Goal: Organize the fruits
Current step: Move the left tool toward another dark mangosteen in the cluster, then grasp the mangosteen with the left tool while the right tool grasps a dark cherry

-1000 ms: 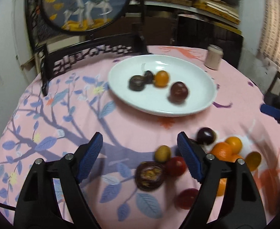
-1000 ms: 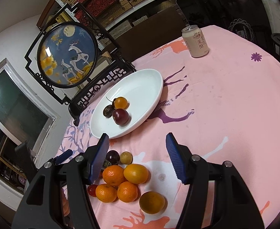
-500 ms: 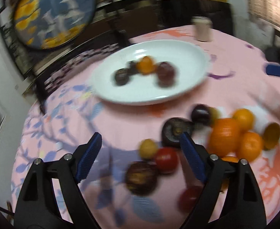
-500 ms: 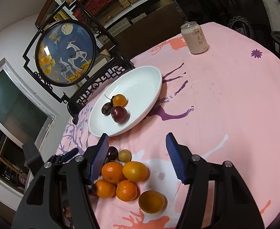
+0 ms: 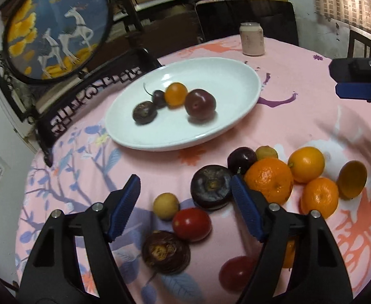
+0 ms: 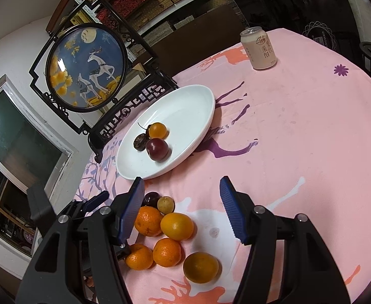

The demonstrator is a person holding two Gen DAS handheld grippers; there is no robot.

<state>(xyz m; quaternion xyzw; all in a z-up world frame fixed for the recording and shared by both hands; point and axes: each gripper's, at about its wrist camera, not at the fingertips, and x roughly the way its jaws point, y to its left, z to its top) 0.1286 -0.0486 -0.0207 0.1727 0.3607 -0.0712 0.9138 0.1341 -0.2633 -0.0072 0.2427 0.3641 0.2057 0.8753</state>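
A white plate (image 5: 226, 73) (image 6: 198, 101) holds a plum (image 5: 200, 103), a small orange (image 5: 176, 94) and two dark fruits. Loose fruit lies on the pink cloth in front of it: several oranges (image 5: 270, 179) (image 6: 176, 226), a dark passion fruit (image 5: 212, 187), a red tomato (image 5: 191, 224), a small yellow fruit (image 5: 166, 205) and a wrinkled dark fruit (image 5: 165, 251). My left gripper (image 5: 186, 202) is open and empty, low over the tomato and passion fruit. My right gripper (image 6: 182, 210) is open and empty above the orange pile.
A drink can (image 6: 258, 49) (image 5: 252, 39) stands at the table's far side. A framed round deer picture on a black stand (image 6: 86, 68) (image 5: 56, 25) sits behind the plate. The right gripper also shows at the right edge of the left wrist view (image 5: 357, 78).
My left gripper has swung right and closer to the loose fruit, so the orange pile has come into view. My right gripper has barely moved. Both stay open.
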